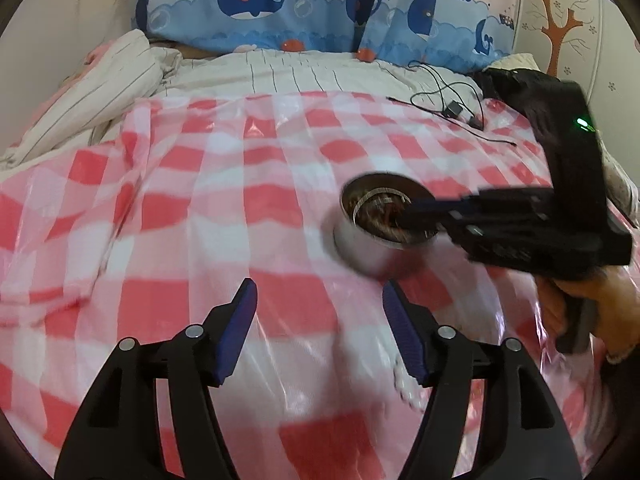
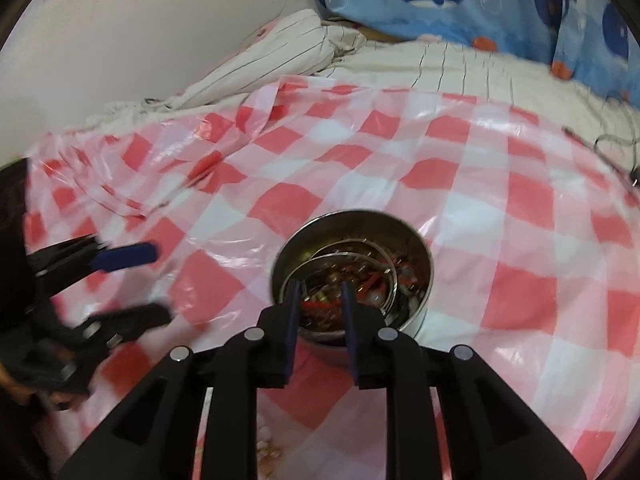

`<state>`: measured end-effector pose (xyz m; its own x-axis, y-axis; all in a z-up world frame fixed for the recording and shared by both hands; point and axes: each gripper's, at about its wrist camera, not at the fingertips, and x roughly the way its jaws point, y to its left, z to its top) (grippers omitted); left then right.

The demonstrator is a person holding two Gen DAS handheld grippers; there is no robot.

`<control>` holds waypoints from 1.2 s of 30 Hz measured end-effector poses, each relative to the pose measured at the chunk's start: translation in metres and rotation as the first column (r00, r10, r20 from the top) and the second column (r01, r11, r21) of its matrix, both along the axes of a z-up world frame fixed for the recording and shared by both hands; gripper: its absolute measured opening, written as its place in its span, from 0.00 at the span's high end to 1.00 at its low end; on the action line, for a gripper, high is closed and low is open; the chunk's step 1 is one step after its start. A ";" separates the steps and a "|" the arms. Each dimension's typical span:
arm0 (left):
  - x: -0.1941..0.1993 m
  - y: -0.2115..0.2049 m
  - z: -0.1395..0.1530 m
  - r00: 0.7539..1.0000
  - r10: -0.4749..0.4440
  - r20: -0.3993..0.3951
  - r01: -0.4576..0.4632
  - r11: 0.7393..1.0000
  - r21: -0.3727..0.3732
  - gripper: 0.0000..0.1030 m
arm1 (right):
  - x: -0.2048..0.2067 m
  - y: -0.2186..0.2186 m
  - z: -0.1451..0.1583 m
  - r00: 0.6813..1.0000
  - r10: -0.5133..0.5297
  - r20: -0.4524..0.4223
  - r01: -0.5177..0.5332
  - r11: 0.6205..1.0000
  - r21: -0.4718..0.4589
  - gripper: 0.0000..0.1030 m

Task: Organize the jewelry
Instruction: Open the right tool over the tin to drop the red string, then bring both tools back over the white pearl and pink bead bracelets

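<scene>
The left gripper [image 1: 316, 300] is hovering over the near part of the checkered plastic sheet [image 1: 224, 184], its blue-padded fingers [image 1: 240, 320] spread wide and holding nothing. Just beyond it and toward the sheet's right side, a round metal tin [image 1: 368, 248] is sitting upright on the sheet, filled with jewelry [image 2: 360, 276]: silver bangles and red and dark tangled pieces. The right gripper [image 2: 320, 300] is reaching over the tin's near rim with its fingers narrowed but a gap showing between them; whether they are pinching any piece cannot be told. Farther back, a black cable [image 1: 448, 100] is lying near the sheet's far right corner. Behind that, striped bedding [image 1: 280, 68] and a whale-print pillow [image 1: 256, 0] are lying against the wall.
</scene>
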<state>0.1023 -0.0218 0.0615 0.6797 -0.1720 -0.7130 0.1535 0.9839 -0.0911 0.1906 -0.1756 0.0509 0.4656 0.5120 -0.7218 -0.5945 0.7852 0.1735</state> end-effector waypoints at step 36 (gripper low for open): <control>-0.052 -0.024 -0.014 0.998 -0.041 -0.040 0.040 0.999 -0.018 0.19 | -0.108 -0.096 0.000 0.934 -0.322 -0.154 0.337 0.938 0.080 0.46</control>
